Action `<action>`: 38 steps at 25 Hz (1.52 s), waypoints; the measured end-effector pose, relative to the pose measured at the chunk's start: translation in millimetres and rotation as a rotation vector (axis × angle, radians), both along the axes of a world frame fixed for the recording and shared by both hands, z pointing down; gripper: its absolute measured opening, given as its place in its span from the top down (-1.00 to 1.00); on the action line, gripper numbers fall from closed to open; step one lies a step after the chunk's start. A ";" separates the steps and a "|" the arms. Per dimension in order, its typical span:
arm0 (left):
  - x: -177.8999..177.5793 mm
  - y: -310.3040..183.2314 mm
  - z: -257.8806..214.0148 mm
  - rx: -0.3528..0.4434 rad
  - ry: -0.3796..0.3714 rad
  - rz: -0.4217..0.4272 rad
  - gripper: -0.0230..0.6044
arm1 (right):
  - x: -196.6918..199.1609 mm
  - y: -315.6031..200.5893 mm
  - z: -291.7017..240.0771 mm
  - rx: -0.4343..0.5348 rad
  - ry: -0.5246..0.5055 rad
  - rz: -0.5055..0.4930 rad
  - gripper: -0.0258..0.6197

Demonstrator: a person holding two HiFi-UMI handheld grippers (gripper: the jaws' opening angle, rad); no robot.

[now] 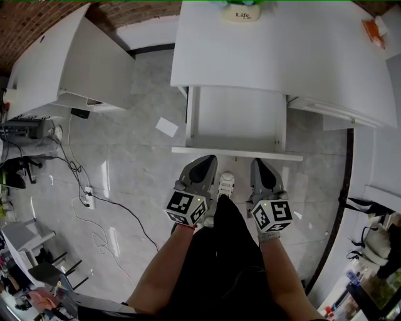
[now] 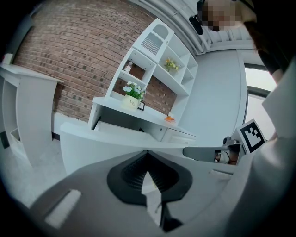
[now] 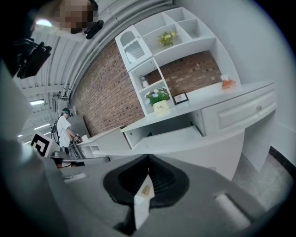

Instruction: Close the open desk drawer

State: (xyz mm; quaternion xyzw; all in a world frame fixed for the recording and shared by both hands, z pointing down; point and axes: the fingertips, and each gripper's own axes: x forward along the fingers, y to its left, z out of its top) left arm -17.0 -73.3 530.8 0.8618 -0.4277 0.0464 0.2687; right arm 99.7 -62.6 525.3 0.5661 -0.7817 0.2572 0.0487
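The white desk has its drawer pulled out toward me, showing nothing inside. Its front panel runs across just ahead of both grippers. My left gripper is shut and empty, its tip right at the panel's near side. My right gripper is also shut and empty, a little further right along the same panel. Whether either touches the panel I cannot tell. In the left gripper view the shut jaws face the drawer front. The right gripper view shows the shut jaws below the drawer front.
A flower pot and an orange object sit on the desk. A second white desk stands to the left. A paper scrap, power strip and cables lie on the floor. Someone stands far off.
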 end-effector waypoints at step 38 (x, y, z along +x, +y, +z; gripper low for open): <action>5.4 -92.9 -0.9 -0.008 -0.008 -0.055 0.94 | 5.8 -92.2 -0.8 -0.031 -0.020 -0.043 0.92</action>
